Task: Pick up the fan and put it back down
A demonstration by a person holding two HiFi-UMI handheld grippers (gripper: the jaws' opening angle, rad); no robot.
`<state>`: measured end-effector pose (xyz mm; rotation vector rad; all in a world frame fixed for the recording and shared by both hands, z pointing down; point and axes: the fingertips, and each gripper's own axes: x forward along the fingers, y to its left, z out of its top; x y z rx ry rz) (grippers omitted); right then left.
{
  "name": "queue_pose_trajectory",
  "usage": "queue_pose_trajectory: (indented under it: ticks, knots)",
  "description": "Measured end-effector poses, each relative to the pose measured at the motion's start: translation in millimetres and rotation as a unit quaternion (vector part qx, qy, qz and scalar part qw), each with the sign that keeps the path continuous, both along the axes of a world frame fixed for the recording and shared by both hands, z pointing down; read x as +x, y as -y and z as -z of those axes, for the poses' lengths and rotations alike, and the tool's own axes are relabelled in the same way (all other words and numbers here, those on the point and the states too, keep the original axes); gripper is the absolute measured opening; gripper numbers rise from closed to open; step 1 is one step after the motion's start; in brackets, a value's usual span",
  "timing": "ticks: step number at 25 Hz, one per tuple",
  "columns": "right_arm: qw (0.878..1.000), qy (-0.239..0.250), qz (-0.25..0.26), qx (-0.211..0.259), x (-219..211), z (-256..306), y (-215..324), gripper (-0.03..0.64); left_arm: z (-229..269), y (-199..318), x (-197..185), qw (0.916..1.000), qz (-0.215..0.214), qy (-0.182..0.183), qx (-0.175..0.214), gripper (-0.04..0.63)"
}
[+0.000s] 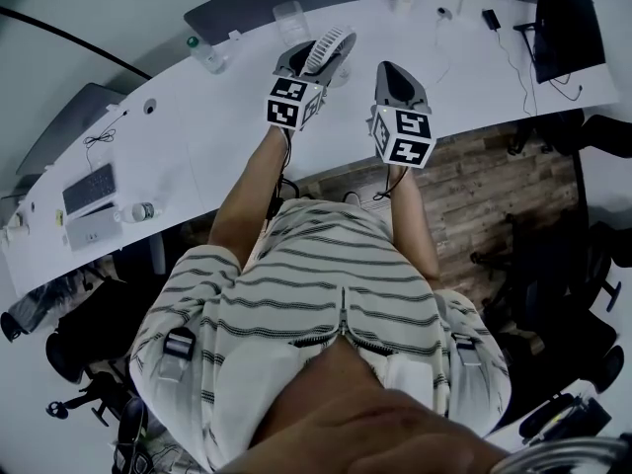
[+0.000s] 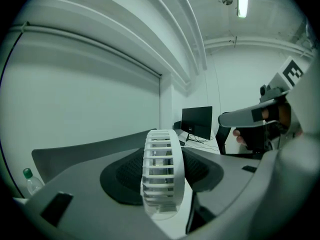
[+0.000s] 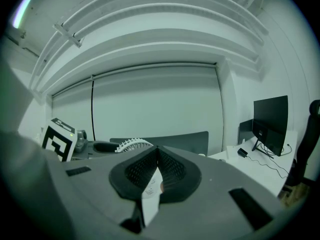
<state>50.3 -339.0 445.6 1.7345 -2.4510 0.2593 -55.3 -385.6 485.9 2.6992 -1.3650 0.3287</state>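
The fan [image 1: 329,47] is small and white, with a round slatted grille. In the head view it sits at the tip of my left gripper [image 1: 314,59], over the far side of the white desk [image 1: 197,136]. In the left gripper view the fan [image 2: 162,171] stands edge-on between the two black pads, which close on its sides. My right gripper [image 1: 393,75] hovers just right of it, apart from the fan, with its tips meeting and nothing held. The right gripper view shows the fan's grille [image 3: 131,144] off to the left.
A clear bottle with a green cap [image 1: 207,55] stands left of the fan, and a clear cup [image 1: 291,18] behind it. A monitor [image 1: 565,28] with cables is at the desk's right end. A keyboard [image 1: 89,188] lies at the left end. Dark office chairs stand on the floor.
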Motion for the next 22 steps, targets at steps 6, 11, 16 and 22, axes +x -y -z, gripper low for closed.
queue_pose_trajectory:
  ticks: [6, 11, 16, 22]
  knots:
    - [1.0, -0.002, -0.005, -0.007, 2.3, -5.8, 5.6, 0.011, -22.2, 12.0, 1.2, 0.9995, -0.03, -0.005, -0.005, 0.224]
    - [1.0, -0.001, -0.01, -0.012, 4.3, -10.1, 12.0, 0.011, -44.4, 20.7, 3.7, 0.9984, -0.052, 0.018, -0.011, 0.224]
    - [1.0, -0.003, -0.01, -0.02, 2.8, -18.1, 16.6, 0.011, -65.5, 25.1, 6.0, 0.9963, -0.075, 0.036, -0.021, 0.224]
    - [1.0, -0.004, -0.011, -0.025, 2.8, -22.4, 23.0, 0.011, -93.2, 36.7, 13.3, 0.9923, -0.104, 0.058, -0.035, 0.224]
